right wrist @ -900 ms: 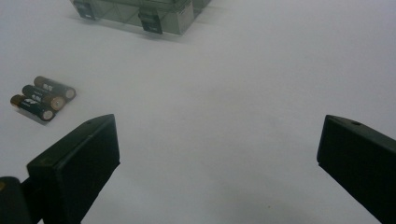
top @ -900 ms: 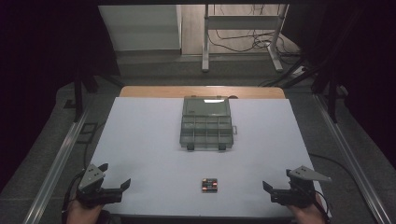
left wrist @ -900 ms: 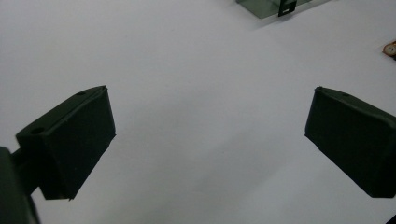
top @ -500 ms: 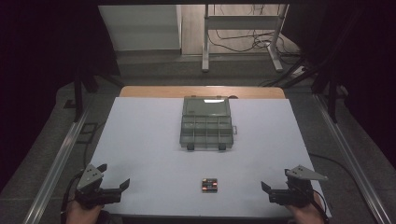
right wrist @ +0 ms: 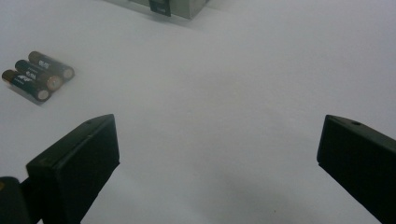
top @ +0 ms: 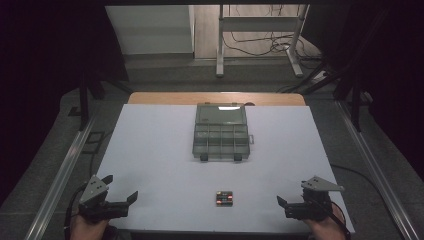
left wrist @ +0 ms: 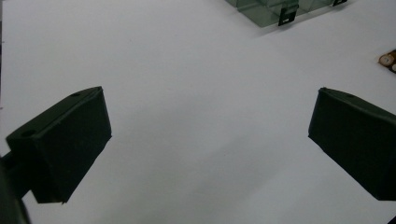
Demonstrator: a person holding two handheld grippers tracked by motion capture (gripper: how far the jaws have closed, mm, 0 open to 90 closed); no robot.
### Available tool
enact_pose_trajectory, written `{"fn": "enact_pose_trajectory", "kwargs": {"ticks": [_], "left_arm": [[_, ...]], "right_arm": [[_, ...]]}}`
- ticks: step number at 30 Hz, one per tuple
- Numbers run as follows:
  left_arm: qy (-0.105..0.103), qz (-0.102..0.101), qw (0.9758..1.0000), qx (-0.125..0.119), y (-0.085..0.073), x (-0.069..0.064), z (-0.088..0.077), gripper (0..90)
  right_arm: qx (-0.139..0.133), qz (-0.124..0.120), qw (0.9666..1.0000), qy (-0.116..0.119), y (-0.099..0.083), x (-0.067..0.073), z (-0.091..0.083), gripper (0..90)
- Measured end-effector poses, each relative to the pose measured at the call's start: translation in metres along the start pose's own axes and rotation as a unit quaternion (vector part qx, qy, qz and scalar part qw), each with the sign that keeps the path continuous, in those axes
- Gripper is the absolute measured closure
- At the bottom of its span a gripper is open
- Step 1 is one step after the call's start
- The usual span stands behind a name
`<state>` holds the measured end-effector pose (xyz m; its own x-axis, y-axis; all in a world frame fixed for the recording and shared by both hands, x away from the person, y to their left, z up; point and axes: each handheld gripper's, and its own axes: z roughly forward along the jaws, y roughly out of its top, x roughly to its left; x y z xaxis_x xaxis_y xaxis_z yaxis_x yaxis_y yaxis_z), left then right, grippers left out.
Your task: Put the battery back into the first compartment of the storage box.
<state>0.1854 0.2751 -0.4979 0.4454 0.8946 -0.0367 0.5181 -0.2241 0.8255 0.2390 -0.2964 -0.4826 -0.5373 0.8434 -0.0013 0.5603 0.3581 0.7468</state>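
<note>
Both grippers sit slightly nearer the bench's front edge than a moment ago, little else shifts. Left gripper [top: 121, 197] hovers at the front left corner, jaws spread wide, nothing between them. Right gripper [top: 286, 205] hovers at the front right corner, jaws equally wide and empty. Batteries [top: 224, 198], three lying side by side, rest on the white bench [top: 150, 150] between the grippers, near the front edge. Clear compartment box [top: 220, 134] stands farther back, centre, lid closed.

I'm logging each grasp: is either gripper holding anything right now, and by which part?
Nothing is held. The left gripper and right gripper are open over the bare table, apart from the batteries.
</note>
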Motion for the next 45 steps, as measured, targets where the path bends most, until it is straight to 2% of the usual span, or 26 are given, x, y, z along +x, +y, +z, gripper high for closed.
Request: {"fn": "enact_pose_trajectory", "kwargs": {"ticks": [7, 11, 15, 21, 31, 36, 45], "left_arm": [[0.006, 0.017, 0.9998, 0.013, 0.001, -0.004, 0.003, 0.2], [0.003, 0.015, 0.9998, 0.013, 0.001, -0.003, 0.003, 0.2], [-0.003, 0.012, 0.9999, 0.011, 0.001, -0.002, 0.002, 0.1], [-0.004, 0.020, 0.9997, 0.014, 0.001, -0.003, 0.002, 0.1], [-0.002, 0.020, 0.9997, 0.015, 0.001, -0.003, 0.003, 0.2], [0.000, 0.022, 0.9996, 0.017, 0.001, -0.004, 0.003, 0.1], [-0.005, 0.022, 0.9995, 0.021, 0.001, -0.004, 0.004, 0.1]], "right_arm": [[-0.006, -0.019, 0.9998, 0.008, 0.007, 0.004, 0.001, 0.0], [-0.001, -0.022, 0.9997, 0.009, 0.010, 0.006, 0.003, 0.0], [0.008, -0.037, 0.9992, 0.013, 0.016, 0.010, 0.006, 0.0], [0.016, -0.035, 0.9990, 0.021, 0.022, 0.013, 0.011, 0.0], [0.014, -0.036, 0.9987, 0.033, 0.034, 0.019, 0.016, 0.0], [0.021, -0.038, 0.9982, 0.040, 0.039, 0.023, 0.020, 0.0], [0.040, -0.063, 0.9961, 0.048, 0.052, 0.035, 0.033, 0.0]]}}
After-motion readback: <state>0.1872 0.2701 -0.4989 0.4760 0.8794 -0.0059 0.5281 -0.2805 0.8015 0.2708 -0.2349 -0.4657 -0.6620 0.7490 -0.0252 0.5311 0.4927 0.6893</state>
